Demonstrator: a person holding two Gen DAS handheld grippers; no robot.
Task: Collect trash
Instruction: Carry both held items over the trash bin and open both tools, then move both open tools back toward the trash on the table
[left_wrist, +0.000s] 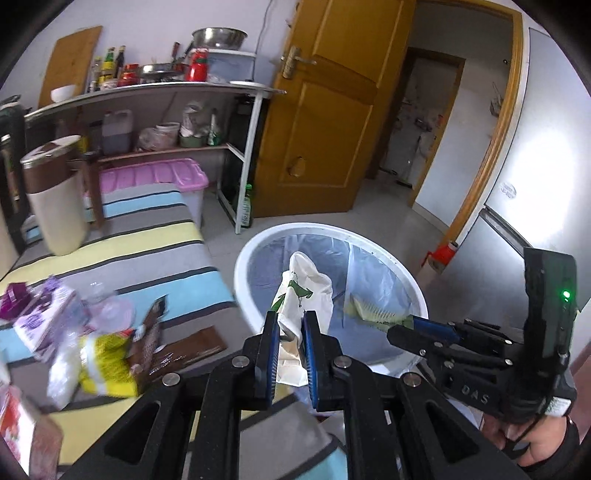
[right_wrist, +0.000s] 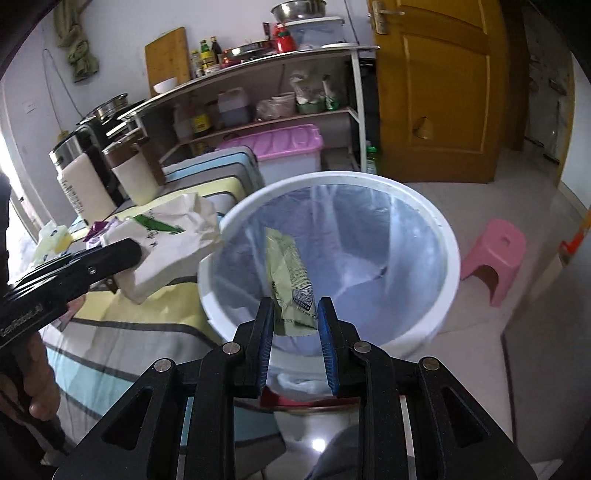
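Observation:
My left gripper (left_wrist: 290, 317) is shut on a crumpled white paper bag with green print (left_wrist: 303, 291), held over the near rim of a white bin with a clear liner (left_wrist: 243, 258). In the right wrist view that bag (right_wrist: 173, 236) sits at the bin's left edge, pinched by the left gripper (right_wrist: 138, 251). My right gripper (right_wrist: 295, 302) is shut on a yellow-green wrapper (right_wrist: 288, 273) that stands up over the bin's (right_wrist: 447, 251) opening. The left wrist view shows the right gripper (left_wrist: 402, 325) and its wrapper (left_wrist: 373, 314) above the bin's right side.
More wrappers and packets (left_wrist: 92, 339) lie on the striped tablecloth (left_wrist: 155, 240) left of the bin. A cream jug (left_wrist: 55, 195) stands on the table. Beyond are a pink-lidded box (left_wrist: 155, 177), a shelf unit (left_wrist: 243, 147), a green bottle (left_wrist: 245, 206) and a wooden door (left_wrist: 325, 110). A pink stool (right_wrist: 495, 254) sits right of the bin.

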